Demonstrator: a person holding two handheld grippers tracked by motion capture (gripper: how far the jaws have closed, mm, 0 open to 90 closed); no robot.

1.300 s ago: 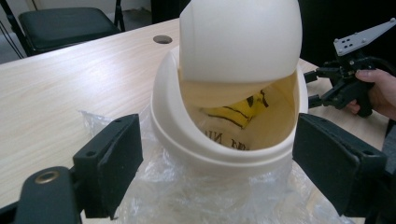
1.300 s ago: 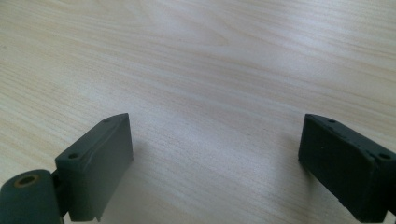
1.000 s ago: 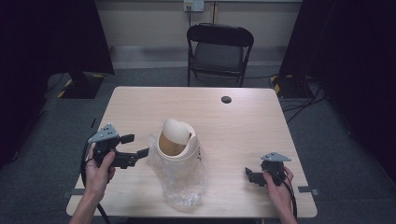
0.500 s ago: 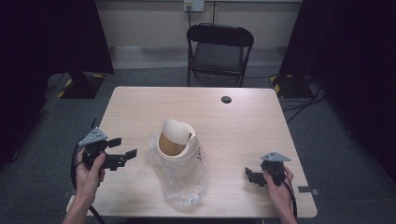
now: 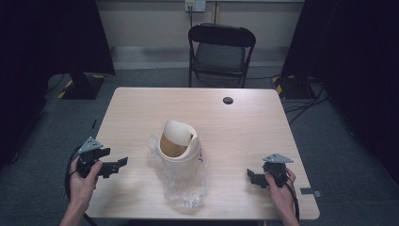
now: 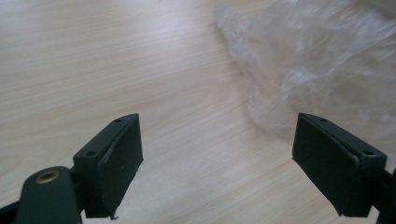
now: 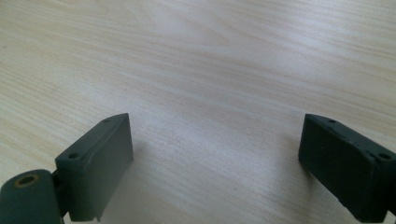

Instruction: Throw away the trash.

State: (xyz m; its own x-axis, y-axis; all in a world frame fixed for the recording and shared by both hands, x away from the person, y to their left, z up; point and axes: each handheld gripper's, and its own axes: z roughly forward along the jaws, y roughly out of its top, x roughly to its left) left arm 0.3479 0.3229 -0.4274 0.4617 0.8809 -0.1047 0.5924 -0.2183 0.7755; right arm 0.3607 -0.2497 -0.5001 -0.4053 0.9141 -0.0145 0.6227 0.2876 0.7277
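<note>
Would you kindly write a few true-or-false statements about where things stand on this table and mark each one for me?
1. The left gripper has its jaws open with nothing between them. True.
2. The right gripper is clamped on the plastic bag. False: its jaws are open over bare table, well apart from the clear plastic bag.
3. The cream bin with the swing lid sits on the plastic bag. True.
4. A small black round object lies near the table's far edge. True.
5. The folding chair stands at the person's side of the table. False: it stands beyond the far edge.
</note>
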